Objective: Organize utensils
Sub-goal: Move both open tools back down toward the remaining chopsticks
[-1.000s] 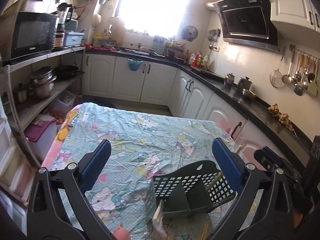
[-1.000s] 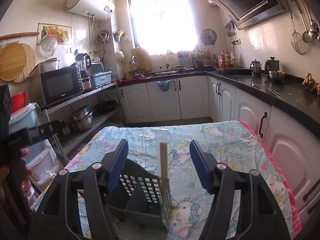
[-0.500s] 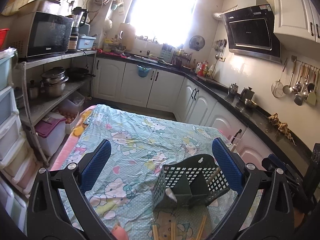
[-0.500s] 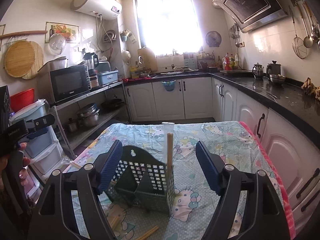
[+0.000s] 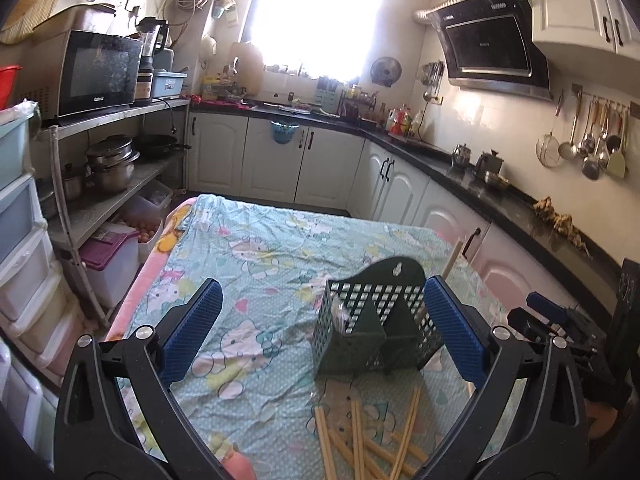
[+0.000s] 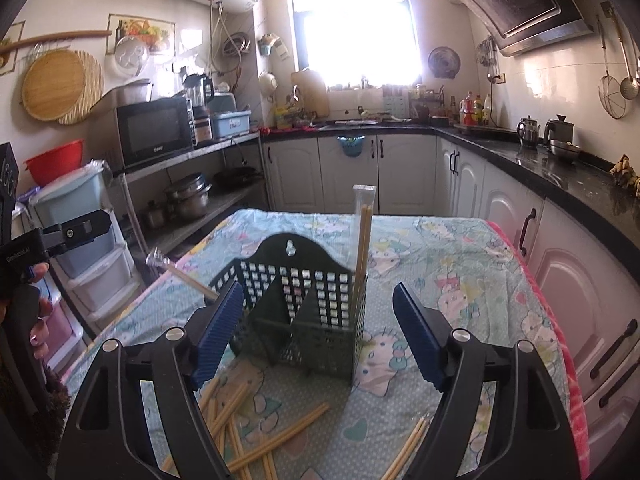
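I've pulled both grippers back. Right gripper (image 6: 318, 330) fingers spread wide, empty; left gripper (image 5: 318, 330) released too. Wrapped chopstick pair (image 6: 363, 240) now upright in caddy (image 6: 320, 320) right slot, mid tabletop. Loose chopsticks (image 5: 360, 436) near edge next.

The desk (image 6: 460, 248) has a green cloth (image 5: 256, 248) with cartoon cats on it. A dark basket (image 6: 304, 312) with little square holes stands on the cloth, near the middle. Loose wooden chopsticks (image 6: 256, 412) lie flat on the cloth at about 6 o'clock from the basket, some crossing over each other.
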A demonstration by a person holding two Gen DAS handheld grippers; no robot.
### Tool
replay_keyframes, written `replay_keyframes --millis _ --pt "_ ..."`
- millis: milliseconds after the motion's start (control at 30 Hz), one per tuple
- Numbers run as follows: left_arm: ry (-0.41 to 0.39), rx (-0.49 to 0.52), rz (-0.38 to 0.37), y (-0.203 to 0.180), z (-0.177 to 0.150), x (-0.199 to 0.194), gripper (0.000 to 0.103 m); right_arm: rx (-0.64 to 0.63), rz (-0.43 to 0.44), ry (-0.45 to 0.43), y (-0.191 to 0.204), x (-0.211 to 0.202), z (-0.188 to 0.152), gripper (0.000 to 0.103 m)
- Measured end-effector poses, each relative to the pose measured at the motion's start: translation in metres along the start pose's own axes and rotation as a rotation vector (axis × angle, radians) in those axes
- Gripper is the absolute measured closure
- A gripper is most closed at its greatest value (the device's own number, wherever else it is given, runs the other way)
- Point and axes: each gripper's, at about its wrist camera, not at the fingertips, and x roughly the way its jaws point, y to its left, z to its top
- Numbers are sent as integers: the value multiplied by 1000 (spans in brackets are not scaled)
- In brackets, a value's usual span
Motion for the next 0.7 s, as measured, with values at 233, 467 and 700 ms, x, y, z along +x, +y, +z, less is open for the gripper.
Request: replay_keyframes --millis 233,467,700 --pt "57 25 9 -1 -28 1 10 -27 16 52 11 3 -17 28" --pt "127 35 29 3 -52 10 10 -52 31 119 22 9 -37 28" --pt "198 43 53 9 -71 24 10 -62 47 193 29 18 -59 28"
